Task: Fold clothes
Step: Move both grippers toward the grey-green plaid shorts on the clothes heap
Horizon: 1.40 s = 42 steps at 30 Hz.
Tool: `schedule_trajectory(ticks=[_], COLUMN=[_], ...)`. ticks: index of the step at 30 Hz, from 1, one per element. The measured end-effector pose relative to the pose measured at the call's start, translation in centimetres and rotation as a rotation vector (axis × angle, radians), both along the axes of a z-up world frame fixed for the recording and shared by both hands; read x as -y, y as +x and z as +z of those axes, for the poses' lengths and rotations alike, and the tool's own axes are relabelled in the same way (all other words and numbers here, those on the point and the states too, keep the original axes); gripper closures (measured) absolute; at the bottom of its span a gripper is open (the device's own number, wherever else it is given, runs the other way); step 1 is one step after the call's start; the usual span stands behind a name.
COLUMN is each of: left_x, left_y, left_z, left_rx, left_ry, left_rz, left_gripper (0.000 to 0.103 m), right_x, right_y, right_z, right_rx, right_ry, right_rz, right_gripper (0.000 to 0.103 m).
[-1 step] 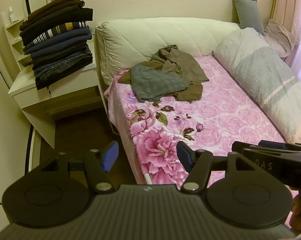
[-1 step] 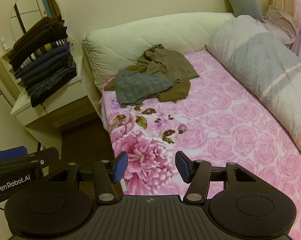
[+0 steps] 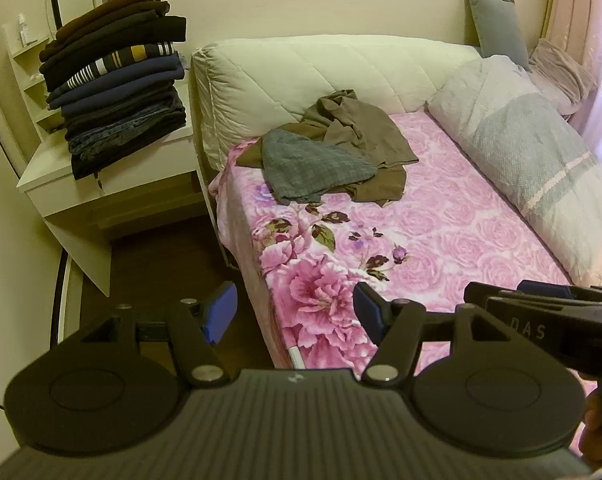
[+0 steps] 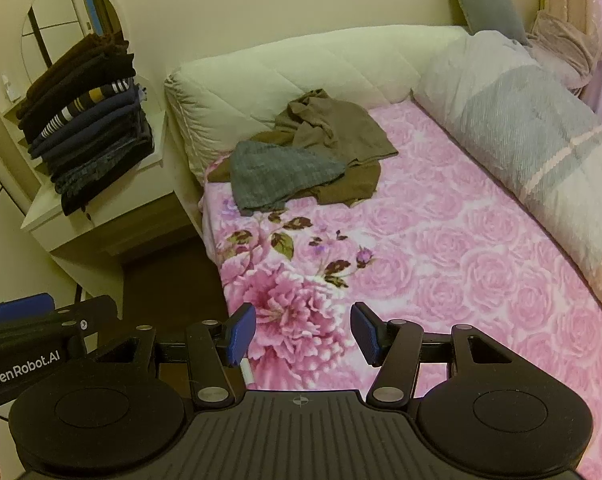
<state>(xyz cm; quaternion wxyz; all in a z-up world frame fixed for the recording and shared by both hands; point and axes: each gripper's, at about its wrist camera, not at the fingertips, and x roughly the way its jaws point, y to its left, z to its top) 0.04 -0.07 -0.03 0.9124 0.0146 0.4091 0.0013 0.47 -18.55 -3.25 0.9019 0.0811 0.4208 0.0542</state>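
Brown and grey clothes (image 3: 333,160) lie crumpled on the bed (image 3: 441,240); left gripper (image 3: 295,314) and right gripper (image 4: 303,334) hover wide open, empty; grasp one garment's edge only.

White "GenRobot.AI" lettering reads on the side of the left gripper (image 4: 25,354), seen at the lower left of the right wrist view. Faint grey letters "DAS" read on the body of the right gripper (image 3: 541,320), at the right edge of the left wrist view. No other text is legible.
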Motion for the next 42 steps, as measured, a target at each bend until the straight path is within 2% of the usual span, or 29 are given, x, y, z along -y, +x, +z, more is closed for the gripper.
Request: schedule_trajectory(ticks=[7, 19, 31, 42], left_x=[-0.2, 1.4, 1.4, 1.2], left_y=[0.5, 0.5, 0.7, 4.3], left_z=[0.2, 1.0, 0.5, -0.1], left_rx=[-0.018, 0.0, -0.001, -0.021], left_ry=[-0.009, 0.028, 0.026, 0.023], left_rz=[0.005, -0.006, -0.019, -0.056], left_gripper=[0.042, 0.042, 0.042, 0.042], right_x=[0.3, 1.3, 1.5, 1.7], right_y=[0.0, -0.1, 0.4, 3.2], right_z=[0.0, 1.3, 1.5, 1.1], right_rx=[0.009, 0.044, 0.058, 0.047], right_ry=[0.005, 0.032, 0.042, 0.04], right_rz=[-0.003, -0.042, -0.063, -0.101], right_gripper=[0.047, 0.047, 0.047, 0.047])
